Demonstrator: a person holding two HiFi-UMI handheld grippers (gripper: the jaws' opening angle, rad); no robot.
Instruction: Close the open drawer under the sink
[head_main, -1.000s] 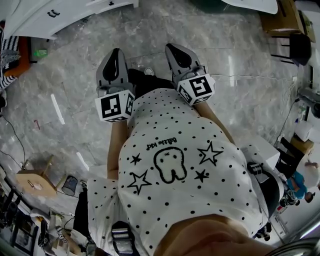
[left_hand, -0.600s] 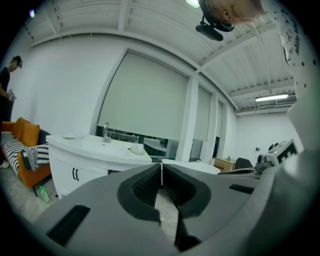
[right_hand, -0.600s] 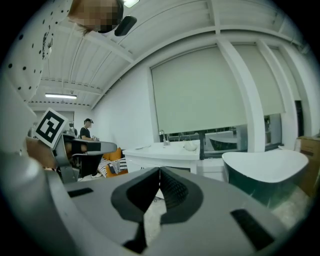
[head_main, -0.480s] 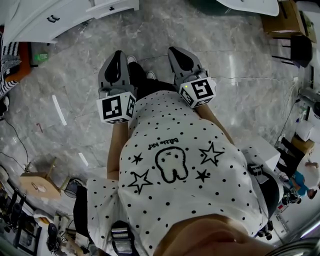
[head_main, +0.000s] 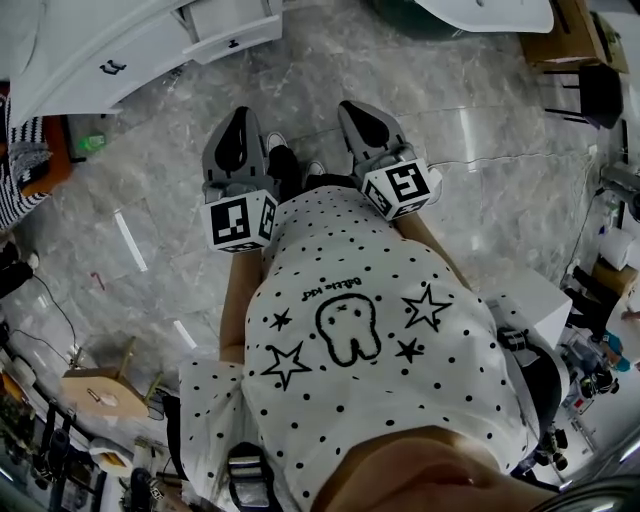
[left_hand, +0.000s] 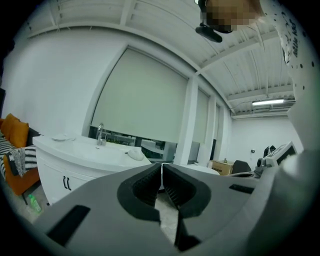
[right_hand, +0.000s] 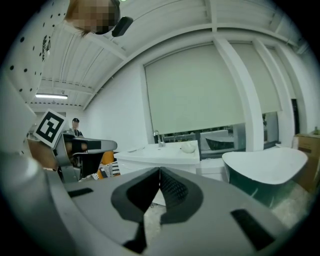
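Observation:
The white sink cabinet (head_main: 110, 55) stands at the top left of the head view, and its open drawer (head_main: 236, 24) juts out over the marble floor. Both grippers are held out in front of the person's dotted shirt, well short of the drawer. My left gripper (head_main: 240, 116) is shut and holds nothing. My right gripper (head_main: 352, 106) is also shut and empty. In the left gripper view the cabinet (left_hand: 75, 167) with its faucet (left_hand: 101, 134) lies ahead to the left of the shut gripper (left_hand: 161, 165). The right gripper view shows the cabinet (right_hand: 165, 156) straight beyond the shut gripper (right_hand: 159, 170).
A dark green freestanding bathtub (right_hand: 265, 162) stands right of the cabinet. Orange and striped cushions (head_main: 30, 150) lie at the left, a wooden stool (head_main: 100, 390) at the lower left, white furniture (head_main: 525, 300) and clutter at the right. Another person (right_hand: 75, 127) stands far off.
The cabinet and its open drawer have come further into the head view from the top left. Both grippers have moved forward over the floor toward it, still shut.

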